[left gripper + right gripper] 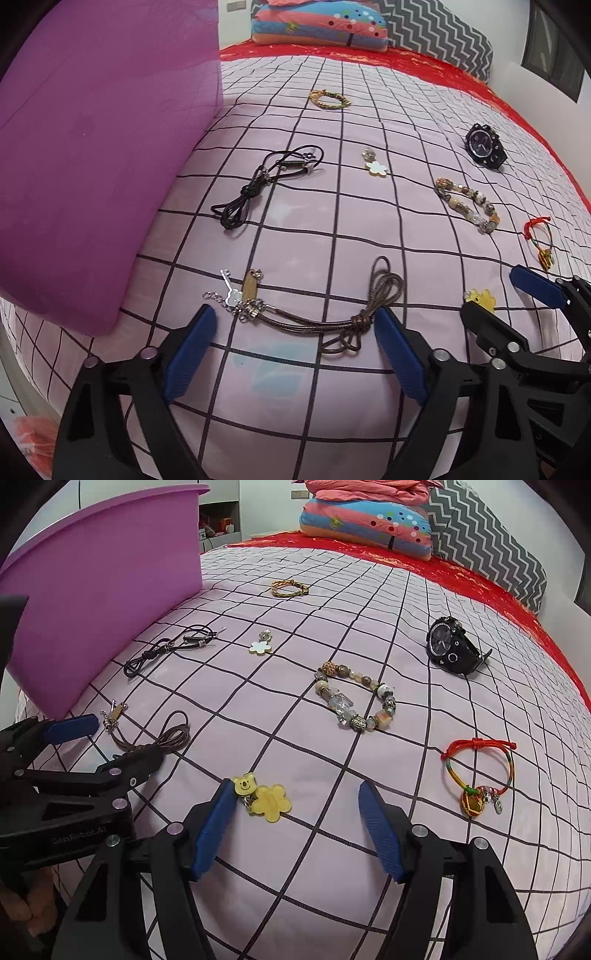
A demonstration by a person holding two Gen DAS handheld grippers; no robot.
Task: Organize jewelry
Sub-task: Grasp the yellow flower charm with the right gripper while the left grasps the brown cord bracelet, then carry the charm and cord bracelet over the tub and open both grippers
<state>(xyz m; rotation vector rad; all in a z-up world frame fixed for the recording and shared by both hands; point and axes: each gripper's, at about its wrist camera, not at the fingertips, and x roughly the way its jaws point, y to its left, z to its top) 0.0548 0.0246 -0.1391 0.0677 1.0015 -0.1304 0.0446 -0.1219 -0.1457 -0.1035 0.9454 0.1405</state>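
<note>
With the left gripper [295,334] spread wide astride the knotted brown cord necklace [314,317] on the pink checked bedspread [369,221], and the right gripper [297,821] gaping beside the yellow flower charm [271,803], loose loops risked slipping through closing pads.

You can read 1 marking only: pale embossed lettering on the black body of the left gripper [94,746], at about 8 o'clock in the right wrist view. It looks like "GenRobot.AI", though the first letters are faint. The dial of the black watch [452,646], at 2 o'clock, is too small to read.
</note>
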